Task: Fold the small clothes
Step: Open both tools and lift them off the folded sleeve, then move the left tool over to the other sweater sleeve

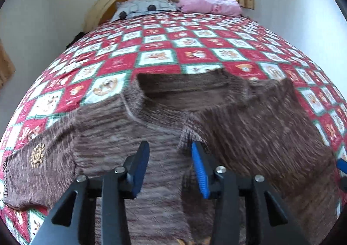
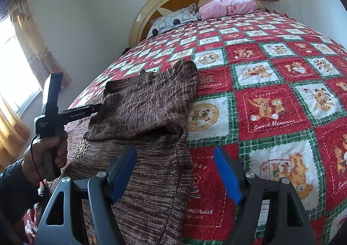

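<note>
My left fingers [image 1: 170,168] stand apart over the brown sweater [image 1: 151,127], pinching nothing; my right fingers [image 2: 181,174] are spread at its edge. One sleeve [image 2: 149,101] is folded in; the rest awaits on the bed [image 2: 271,75].

Bright daylight from windows [image 2: 13,64], glare there, fisheye-curved edges, left view motion-blurred

The right gripper [image 2: 175,171] hangs with jaws wide over the brown sweater's [image 2: 143,112] edge on the red checked blanket [image 2: 271,93]; a hand [image 2: 43,153] holds the left gripper's handle.
</note>
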Motion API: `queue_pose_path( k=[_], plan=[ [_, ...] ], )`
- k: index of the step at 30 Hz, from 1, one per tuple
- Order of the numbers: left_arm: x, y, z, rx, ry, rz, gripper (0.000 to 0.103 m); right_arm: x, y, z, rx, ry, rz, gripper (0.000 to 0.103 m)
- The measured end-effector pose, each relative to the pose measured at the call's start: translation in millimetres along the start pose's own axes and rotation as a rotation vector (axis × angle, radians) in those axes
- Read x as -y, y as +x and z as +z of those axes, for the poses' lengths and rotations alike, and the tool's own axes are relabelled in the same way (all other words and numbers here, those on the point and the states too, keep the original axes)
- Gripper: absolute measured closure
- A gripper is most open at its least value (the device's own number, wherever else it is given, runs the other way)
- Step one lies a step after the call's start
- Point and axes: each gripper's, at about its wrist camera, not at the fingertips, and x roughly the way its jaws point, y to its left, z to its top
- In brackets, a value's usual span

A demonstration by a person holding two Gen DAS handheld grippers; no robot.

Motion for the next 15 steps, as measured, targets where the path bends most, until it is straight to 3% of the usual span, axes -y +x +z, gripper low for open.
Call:
queue_pose_path(
  k=[2,5,9,11,15],
  plan=[
    [5.8,-1.9,-0.5,-0.001,0.018,-0.018,0.052,-0.2,-0.1,-0.3,0.001,-0.001,-0.002,0.029],
    [5.3,-3.9,-0.7,-0.033,-0.018,-0.115,0.049,-0.3,-1.9,-0.6,0.013,-0.006,-0.014,0.029],
    [9.0,-13.9,6.9,0.052,0.084,0.249,0.041,-10.8,-13.0,7.0,0.032,-0.04,-0.037,0.029],
    [1.5,-17.3,9.2,0.071,0.079,0.276,0.034,-24.7,-18.2,17.2,0.042,-0.088,-0.052,0.029],
    [-7.1,-9.4,6.3,0.039,0.087,0.275,0.034,-46.8,-11.3,45.3,0.016,-0.134,-0.028,0.029]
  ],
)
